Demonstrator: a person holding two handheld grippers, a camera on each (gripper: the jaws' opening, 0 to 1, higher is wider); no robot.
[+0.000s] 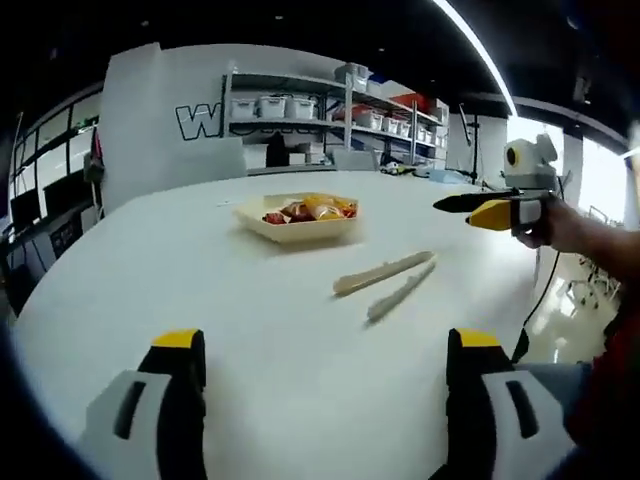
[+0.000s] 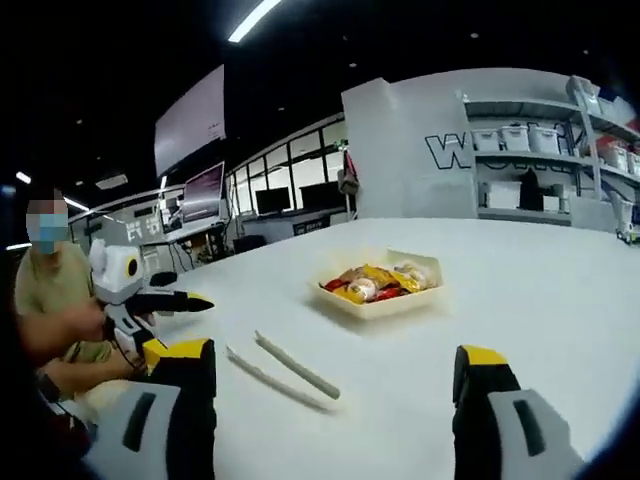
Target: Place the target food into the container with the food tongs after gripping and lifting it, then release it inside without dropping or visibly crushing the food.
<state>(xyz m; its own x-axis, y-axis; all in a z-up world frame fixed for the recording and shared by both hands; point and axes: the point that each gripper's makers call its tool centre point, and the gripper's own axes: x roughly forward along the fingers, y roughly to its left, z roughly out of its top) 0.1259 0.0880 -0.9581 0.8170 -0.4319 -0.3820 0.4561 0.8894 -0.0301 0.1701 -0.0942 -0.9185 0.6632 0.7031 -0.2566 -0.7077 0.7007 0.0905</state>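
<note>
One pale tray (image 1: 300, 232) — red, yellow snacks (image 1: 310, 210) inside.

— Where's everything sitting?
— On my table (image 1: 250, 330) the tray (image 1: 297, 230) lies farther from me, with the food (image 1: 312, 210) in it. The tongs (image 1: 385, 280) lie flat nearer me, apart from the tray.
— And behind?
— Shelves (image 1: 330, 115) with bins stand beyond the table.

Large outlined letters stood on the pale back wall (image 1: 160, 120), partly hidden by the shelving (image 1: 330, 110). Only a "W" could be read. Nothing else was legible.
</note>
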